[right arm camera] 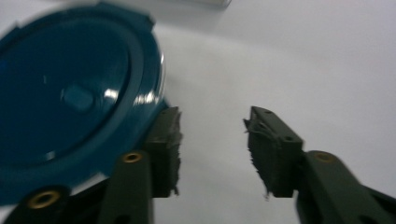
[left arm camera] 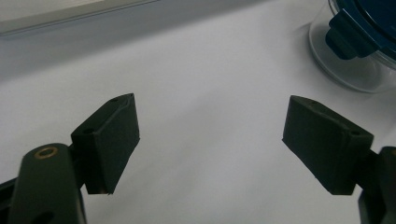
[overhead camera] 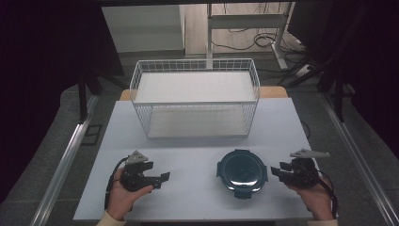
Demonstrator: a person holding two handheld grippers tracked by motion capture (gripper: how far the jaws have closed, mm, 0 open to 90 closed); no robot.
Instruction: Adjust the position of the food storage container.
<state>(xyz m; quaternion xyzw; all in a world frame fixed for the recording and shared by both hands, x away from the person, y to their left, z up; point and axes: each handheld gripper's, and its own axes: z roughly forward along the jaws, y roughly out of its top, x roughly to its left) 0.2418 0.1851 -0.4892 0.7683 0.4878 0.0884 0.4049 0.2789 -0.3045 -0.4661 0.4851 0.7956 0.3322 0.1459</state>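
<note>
A round clear container with a dark blue clip-on lid (overhead camera: 242, 173) sits on the white table (overhead camera: 188, 150), right of centre near the front. It also appears at the top right in the left gripper view (left arm camera: 359, 32) and at the left in the right gripper view (right arm camera: 70, 93). My left gripper (overhead camera: 157, 172) rests low at the front left, pointing toward the container. Its jaws (left arm camera: 210, 144) stand wide apart over bare table. My right gripper (overhead camera: 275, 171) is just right of the container, open (right arm camera: 212, 149) with nothing between the pads. One jaw is right beside the lid's rim; I cannot tell whether it touches.
A white wire basket (overhead camera: 136, 77) with a white liner stands at the back middle of the table. Metal rails run along the floor on both sides. A desk frame and cables lie beyond the table's far edge.
</note>
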